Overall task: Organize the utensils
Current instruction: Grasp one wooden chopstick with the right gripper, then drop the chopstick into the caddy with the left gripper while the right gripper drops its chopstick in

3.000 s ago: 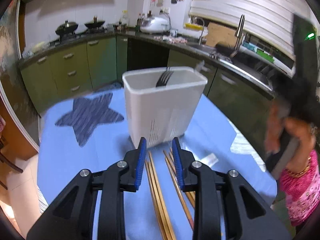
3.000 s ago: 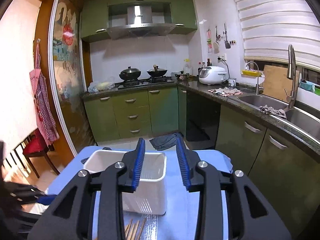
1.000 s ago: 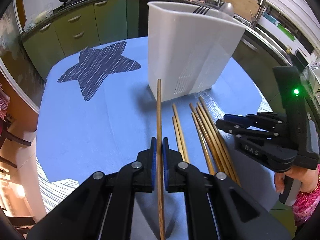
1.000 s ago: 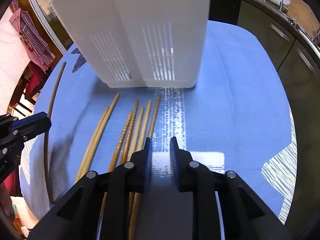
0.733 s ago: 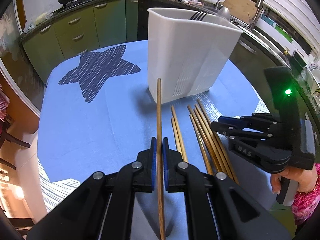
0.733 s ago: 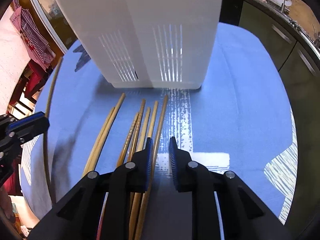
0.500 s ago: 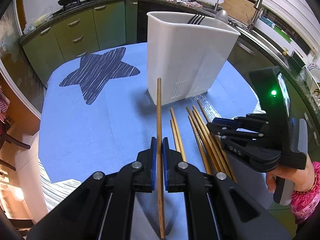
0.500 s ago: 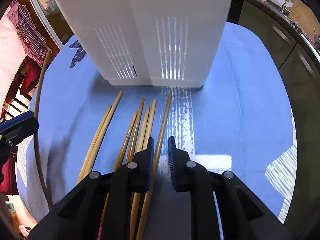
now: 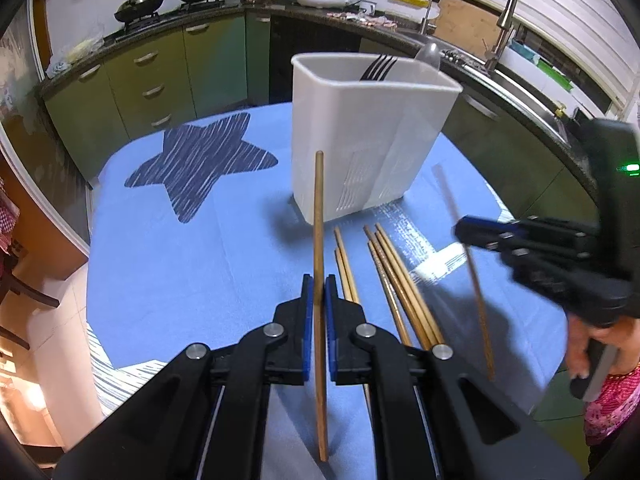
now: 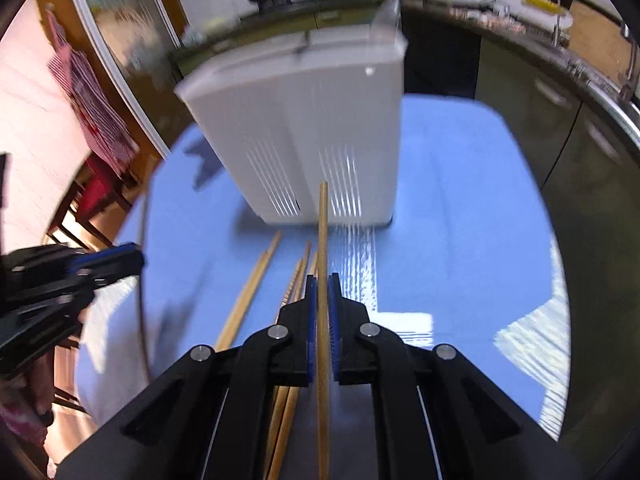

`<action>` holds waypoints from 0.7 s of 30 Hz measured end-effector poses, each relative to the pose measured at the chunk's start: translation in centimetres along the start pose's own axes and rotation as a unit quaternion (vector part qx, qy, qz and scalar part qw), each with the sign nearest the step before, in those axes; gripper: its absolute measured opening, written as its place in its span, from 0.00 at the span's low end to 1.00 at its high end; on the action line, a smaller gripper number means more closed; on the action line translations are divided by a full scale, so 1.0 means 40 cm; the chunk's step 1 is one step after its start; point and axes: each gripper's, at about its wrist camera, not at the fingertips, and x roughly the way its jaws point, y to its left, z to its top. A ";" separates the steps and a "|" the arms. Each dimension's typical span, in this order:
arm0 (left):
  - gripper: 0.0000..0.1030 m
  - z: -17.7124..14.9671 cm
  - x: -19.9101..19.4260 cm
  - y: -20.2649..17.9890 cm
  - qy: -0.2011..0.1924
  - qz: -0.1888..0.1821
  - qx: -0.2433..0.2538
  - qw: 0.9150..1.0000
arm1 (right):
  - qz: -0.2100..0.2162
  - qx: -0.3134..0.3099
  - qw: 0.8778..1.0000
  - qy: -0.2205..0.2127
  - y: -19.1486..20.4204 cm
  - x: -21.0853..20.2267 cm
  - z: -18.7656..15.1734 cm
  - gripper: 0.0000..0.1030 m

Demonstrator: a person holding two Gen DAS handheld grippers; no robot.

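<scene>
My left gripper [image 9: 319,286] is shut on a dark wooden chopstick [image 9: 319,216], lifted off the table and aimed at the white utensil holder [image 9: 360,136]. A fork [image 9: 378,68] and a spoon [image 9: 428,54] stand in the holder. My right gripper [image 10: 322,286] is shut on a lighter chopstick [image 10: 322,232], raised in front of the holder [image 10: 312,136]. In the left wrist view the right gripper [image 9: 464,234] hangs at the right with its chopstick [image 9: 468,264] blurred. Several loose chopsticks [image 9: 396,280] lie on the blue cloth between the grippers.
A blue tablecloth [image 9: 200,260] with a dark star [image 9: 196,160] covers the round table. Green kitchen cabinets [image 9: 160,76], a stove with pans and a sink counter [image 9: 500,76] lie beyond. A person's hand [image 9: 588,356] holds the right gripper's handle. A red chair [image 10: 100,184] stands at the left.
The right gripper closed on one chopstick from the pile and lifted it off the cloth. The left gripper rose slightly, keeping its chopstick clamped.
</scene>
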 end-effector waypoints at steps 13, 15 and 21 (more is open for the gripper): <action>0.06 0.004 -0.082 -0.024 -0.031 -0.005 0.015 0.999 | 0.029 -0.012 0.997 -0.075 -0.014 -0.235 -0.031 0.06; 0.06 0.005 -0.090 -0.026 -0.035 -0.007 0.016 0.999 | 0.031 -0.012 0.996 -0.080 -0.022 -0.251 -0.030 0.06; 0.06 0.026 -0.118 -0.029 -0.051 -0.013 0.018 0.998 | 0.038 -0.013 0.994 -0.104 -0.027 -0.285 -0.021 0.06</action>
